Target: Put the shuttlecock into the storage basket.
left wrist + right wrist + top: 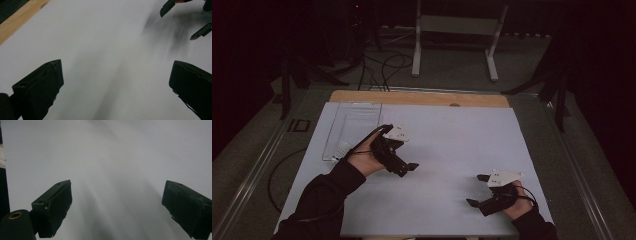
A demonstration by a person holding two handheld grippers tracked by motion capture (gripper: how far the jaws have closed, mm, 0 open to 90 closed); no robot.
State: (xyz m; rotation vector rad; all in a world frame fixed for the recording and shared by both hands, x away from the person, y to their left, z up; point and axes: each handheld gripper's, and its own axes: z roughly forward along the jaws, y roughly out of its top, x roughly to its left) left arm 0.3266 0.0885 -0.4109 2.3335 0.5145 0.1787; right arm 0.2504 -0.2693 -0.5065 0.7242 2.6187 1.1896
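My left gripper (pixel 408 168) hovers over the white table top (pixel 452 145), left of centre, and points right. In the left gripper view its black jaws stand wide apart around bare white surface (pixel 116 65), so it is open and holds nothing. My right gripper (pixel 477 190) sits near the front right of the table and points left, with its jaws spread. The right gripper view shows the same (pixel 117 183): open, with white table between the jaws. The right gripper's two tips (pixel 185 21) appear at the top right of the left gripper view.
A clear plastic tray (pixel 354 122) lies at the table's back left, with a small white object (pixel 343 148) at its near end. A wooden strip (pixel 419 97) runs along the far edge. Beyond it stand a white frame (pixel 457 30) and floor cables (pixel 382 65).
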